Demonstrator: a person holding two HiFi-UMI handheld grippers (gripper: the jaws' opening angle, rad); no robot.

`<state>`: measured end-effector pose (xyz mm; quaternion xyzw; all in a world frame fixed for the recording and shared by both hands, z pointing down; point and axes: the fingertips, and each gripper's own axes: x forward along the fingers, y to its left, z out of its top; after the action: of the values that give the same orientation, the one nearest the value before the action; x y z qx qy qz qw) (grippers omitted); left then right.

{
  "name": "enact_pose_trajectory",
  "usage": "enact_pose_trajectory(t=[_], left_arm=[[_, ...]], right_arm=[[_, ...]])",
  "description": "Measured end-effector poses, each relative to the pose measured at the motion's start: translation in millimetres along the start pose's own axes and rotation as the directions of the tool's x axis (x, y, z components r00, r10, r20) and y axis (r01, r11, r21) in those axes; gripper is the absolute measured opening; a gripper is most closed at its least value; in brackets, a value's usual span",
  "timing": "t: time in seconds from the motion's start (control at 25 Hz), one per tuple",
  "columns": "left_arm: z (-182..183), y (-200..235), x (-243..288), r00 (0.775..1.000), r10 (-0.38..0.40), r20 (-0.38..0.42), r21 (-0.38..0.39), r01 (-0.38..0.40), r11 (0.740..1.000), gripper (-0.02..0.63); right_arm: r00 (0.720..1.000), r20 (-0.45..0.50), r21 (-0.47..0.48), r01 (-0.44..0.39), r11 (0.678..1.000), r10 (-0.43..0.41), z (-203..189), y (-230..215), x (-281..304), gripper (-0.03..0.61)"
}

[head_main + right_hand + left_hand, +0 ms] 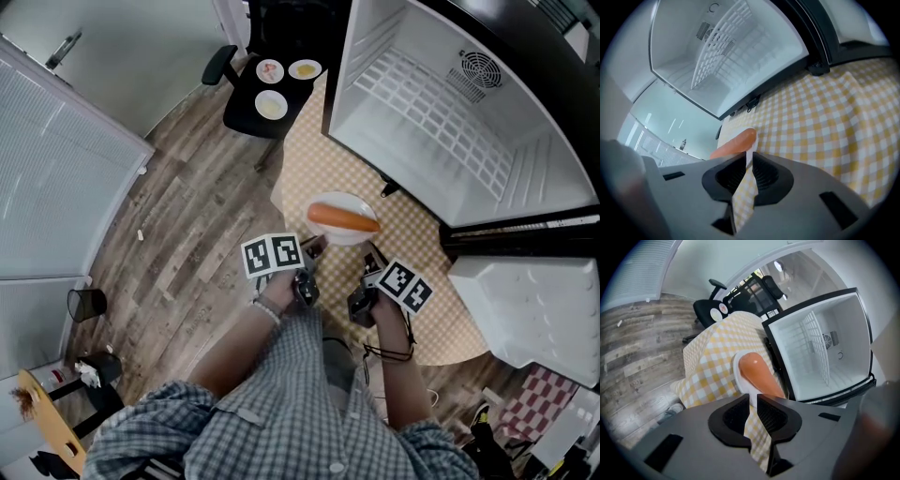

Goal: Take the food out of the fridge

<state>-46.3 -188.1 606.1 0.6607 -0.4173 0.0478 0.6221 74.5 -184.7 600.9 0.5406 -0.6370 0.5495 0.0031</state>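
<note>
A long orange sausage (343, 218) lies on a white plate (323, 202) over the yellow checked tablecloth (305, 164), in front of the open fridge (450, 103), whose white inside holds nothing I can see. My left gripper (317, 246) grips the plate's near left rim, and my right gripper (370, 253) grips its near right rim. In the left gripper view the sausage (757, 371) and the plate (738, 376) sit just past the nearly closed left gripper (753, 401). The right gripper view shows the sausage (736, 142) beyond the right gripper (749, 161), with a white sliver of rim between its jaws.
A black office chair (246, 105) at the back carries three small plates of food. The fridge door (525, 309) hangs open at the right. Wooden floor (187, 216) lies to the left, with a white cabinet (56, 159) and a small black bin (86, 303).
</note>
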Motion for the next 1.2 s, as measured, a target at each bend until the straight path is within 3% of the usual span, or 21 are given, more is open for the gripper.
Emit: enact_pose_trajectory(t=[0.2,0.36,0.52,0.72,0.92,1.08,1.2], left_arm=[[12,-19,-7,0.998,0.031,0.047,0.135,-0.037,0.99,0.008],[23,-50,-12,0.996,0.014,0.083,0.295,-0.038,0.955,0.006],[27,-91,-18,0.994,-0.035,0.107,0.464,-0.018,0.886,0.006],[28,-137,-24,0.988,-0.107,0.113,0.618,0.014,0.786,0.005],[25,-179,-38,0.973,-0.199,0.114,0.728,0.054,0.683,0.005],[21,-204,-47,0.964,-0.246,0.102,0.802,0.066,0.593,0.005],[18,-218,-53,0.959,-0.271,0.083,0.833,0.083,0.548,0.005]], right_arm=[[0.999,0.046,-0.136,0.026,0.99,-0.02,17,4,-20,0.021],[0.995,0.092,-0.27,0.052,0.962,-0.028,29,18,-39,0.015],[0.987,0.16,-0.381,0.056,0.923,0.006,45,40,-63,0.014],[0.966,0.257,-0.52,0.113,0.847,0.029,68,65,-95,0.011],[0.939,0.337,-0.615,0.168,0.771,0.064,89,89,-123,0.011],[0.917,0.388,-0.646,0.202,0.736,0.088,102,102,-142,0.009],[0.904,0.413,-0.661,0.216,0.719,0.107,108,111,-153,0.009]])
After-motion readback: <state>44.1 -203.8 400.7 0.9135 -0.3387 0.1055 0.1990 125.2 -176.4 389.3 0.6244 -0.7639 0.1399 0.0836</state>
